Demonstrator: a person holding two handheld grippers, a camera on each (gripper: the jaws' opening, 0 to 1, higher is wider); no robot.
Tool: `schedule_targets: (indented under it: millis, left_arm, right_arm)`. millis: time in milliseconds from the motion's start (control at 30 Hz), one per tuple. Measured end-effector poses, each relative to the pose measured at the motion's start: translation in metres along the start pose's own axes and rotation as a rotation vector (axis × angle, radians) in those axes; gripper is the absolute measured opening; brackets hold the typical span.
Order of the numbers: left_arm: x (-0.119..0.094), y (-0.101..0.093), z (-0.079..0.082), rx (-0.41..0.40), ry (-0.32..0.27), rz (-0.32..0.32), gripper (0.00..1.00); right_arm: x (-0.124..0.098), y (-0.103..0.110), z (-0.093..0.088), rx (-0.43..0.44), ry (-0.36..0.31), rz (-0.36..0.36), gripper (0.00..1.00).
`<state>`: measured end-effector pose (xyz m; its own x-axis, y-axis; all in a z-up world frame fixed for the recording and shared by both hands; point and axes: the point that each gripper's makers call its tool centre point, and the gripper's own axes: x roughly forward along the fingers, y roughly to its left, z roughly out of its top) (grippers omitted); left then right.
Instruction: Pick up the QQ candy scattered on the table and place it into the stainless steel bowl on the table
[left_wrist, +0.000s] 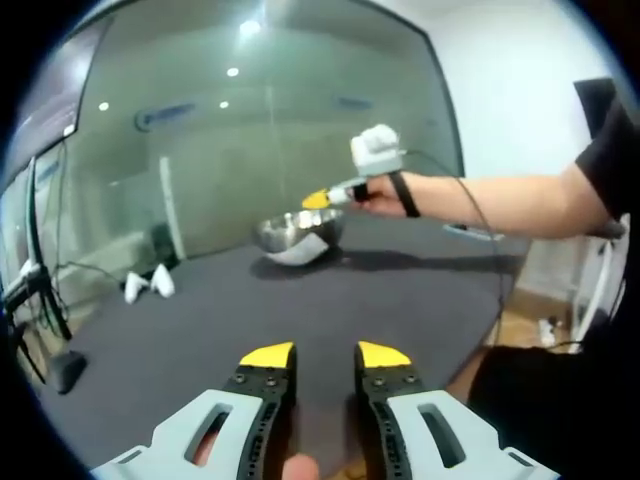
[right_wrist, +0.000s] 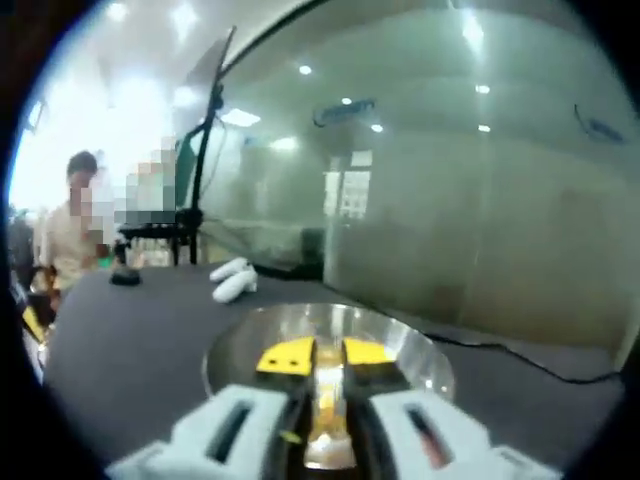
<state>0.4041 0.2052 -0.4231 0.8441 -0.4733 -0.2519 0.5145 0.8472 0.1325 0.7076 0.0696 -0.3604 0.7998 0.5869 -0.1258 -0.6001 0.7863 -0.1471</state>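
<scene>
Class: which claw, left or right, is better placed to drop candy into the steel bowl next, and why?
Right. The right claw hangs directly over the bowl; the left claw is open, back across the table.

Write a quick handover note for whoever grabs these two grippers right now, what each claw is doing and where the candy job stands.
Left claw: open, empty, low over the dark table.
Right claw: jaws nearly closed on a yellowish piece, likely QQ candy, held over the stainless steel bowl; in the left gripper view it hovers at the bowl's rim.
Done: candy carried to the bowl.
Left: release it. I can't make out any loose candy on the table; check for more.
</scene>
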Motion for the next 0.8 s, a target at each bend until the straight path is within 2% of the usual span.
schedule_targets:
  millis: [67,167,300,500,800]
  left_arm:
    - [0.001,-0.001,-0.002,0.000,0.004,-0.001,0.25]
    - [0.001,-0.002,-0.004,0.004,0.011,0.001,0.25]
    - [0.001,-0.003,-0.003,0.009,0.009,0.001,0.25]
    - [0.001,-0.005,-0.001,0.008,0.006,-0.001,0.25]
    - [0.001,-0.007,-0.001,0.011,0.009,-0.004,0.25]
  right_arm:
    - [0.002,-0.002,-0.004,0.008,0.010,-0.002,0.25]
    - [-0.001,0.001,-0.004,0.063,0.001,0.005,0.25]
    - [-0.003,0.007,-0.006,0.045,0.006,0.014,0.24]
    - [-0.006,0.006,-0.009,0.070,0.013,0.015,0.23]
    - [-0.017,0.011,-0.006,0.069,0.006,0.020,0.22]
